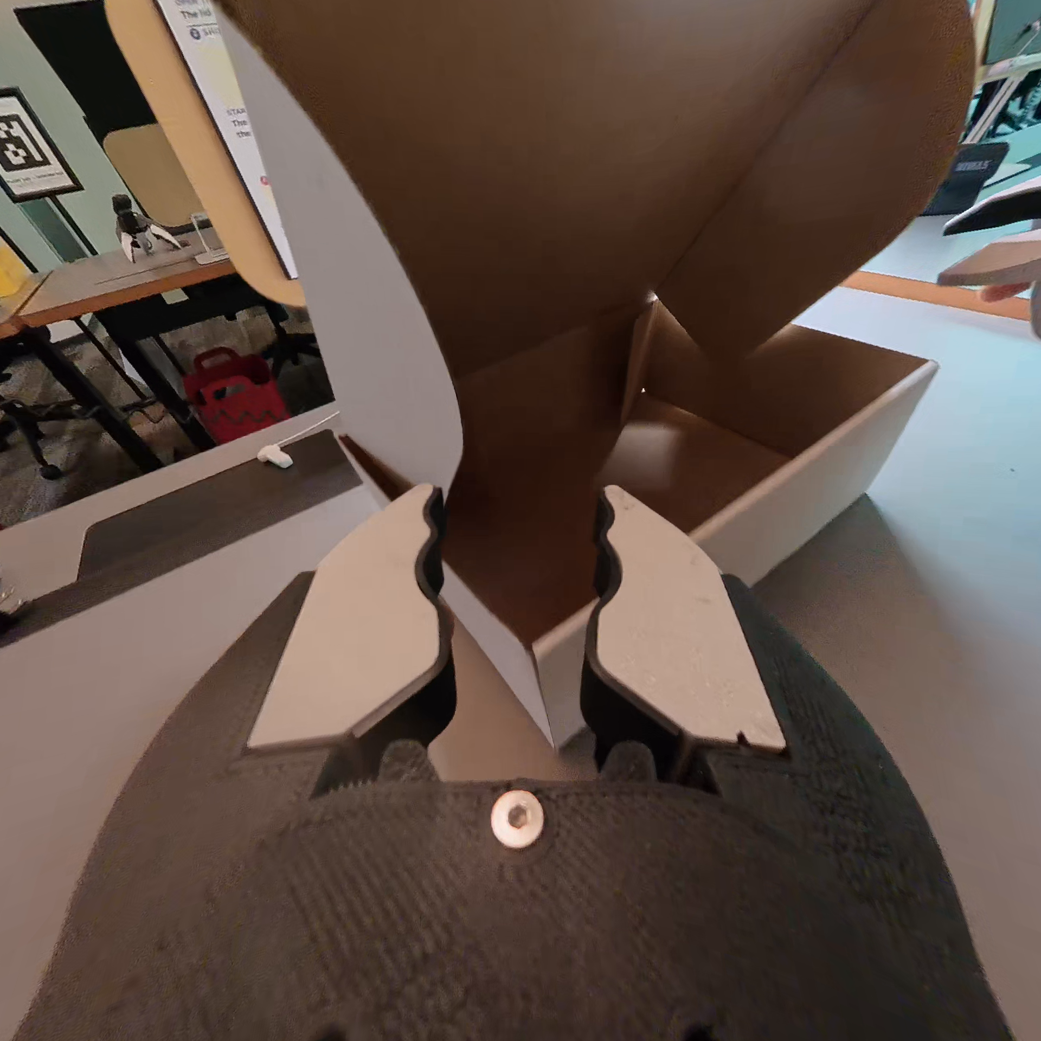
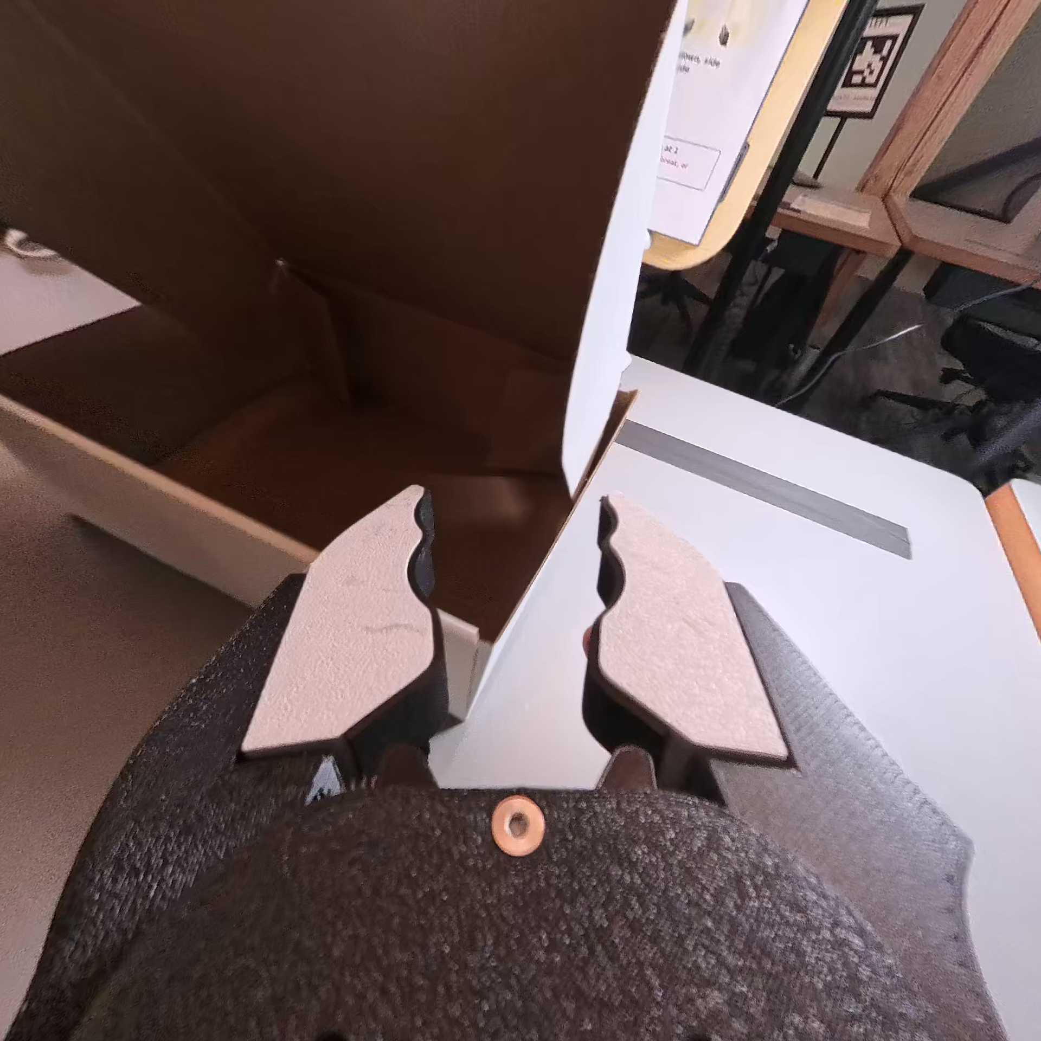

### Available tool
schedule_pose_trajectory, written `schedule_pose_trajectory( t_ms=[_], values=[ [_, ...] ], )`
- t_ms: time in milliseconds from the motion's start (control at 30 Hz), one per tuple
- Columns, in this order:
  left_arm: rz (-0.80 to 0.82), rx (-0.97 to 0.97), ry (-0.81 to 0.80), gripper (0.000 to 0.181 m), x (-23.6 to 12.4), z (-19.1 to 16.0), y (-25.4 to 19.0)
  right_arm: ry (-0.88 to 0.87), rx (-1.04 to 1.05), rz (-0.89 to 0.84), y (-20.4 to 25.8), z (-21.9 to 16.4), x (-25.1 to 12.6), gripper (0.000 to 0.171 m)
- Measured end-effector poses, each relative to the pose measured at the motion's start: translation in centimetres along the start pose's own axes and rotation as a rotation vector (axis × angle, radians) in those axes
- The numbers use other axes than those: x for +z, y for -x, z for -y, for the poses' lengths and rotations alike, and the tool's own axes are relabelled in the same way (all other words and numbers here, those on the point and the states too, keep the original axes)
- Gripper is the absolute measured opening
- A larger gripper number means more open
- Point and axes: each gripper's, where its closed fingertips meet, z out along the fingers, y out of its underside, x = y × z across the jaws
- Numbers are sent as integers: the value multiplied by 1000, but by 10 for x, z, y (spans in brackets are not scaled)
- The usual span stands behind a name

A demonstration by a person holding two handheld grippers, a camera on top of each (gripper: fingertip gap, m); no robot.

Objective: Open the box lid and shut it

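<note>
A cardboard box, white outside and brown inside, sits on the grey table with its lid raised high over the empty tray. My left gripper is open, its fingers either side of the box's near corner. The lid's white side flap hangs down to the left fingertip. In the right wrist view the box's front wall runs left and the lid stands up. My right gripper is open and straddles the box's right side wall, below the lid's white side flap.
The grey table has a dark strip to the right of the box. A small white object lies at the table's far left edge. Beyond are desks, a red bag on the floor and a sign board.
</note>
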Motion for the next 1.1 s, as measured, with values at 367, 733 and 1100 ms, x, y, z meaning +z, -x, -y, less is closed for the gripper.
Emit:
schedule_pose_trajectory(
  t_ms=[367, 733, 1100],
  values=[
    [84, 56, -84, 35, 25, 91, 43, 13, -174, -74, -29, 86, 19, 40],
    [81, 132, -21, 37, 39, 113, 69, 72, -367, -44, -32, 115, 37, 28],
    [15, 342, -32, 14, 18, 61, 37, 76, -425, -58, -18, 66, 19, 8]
  ],
)
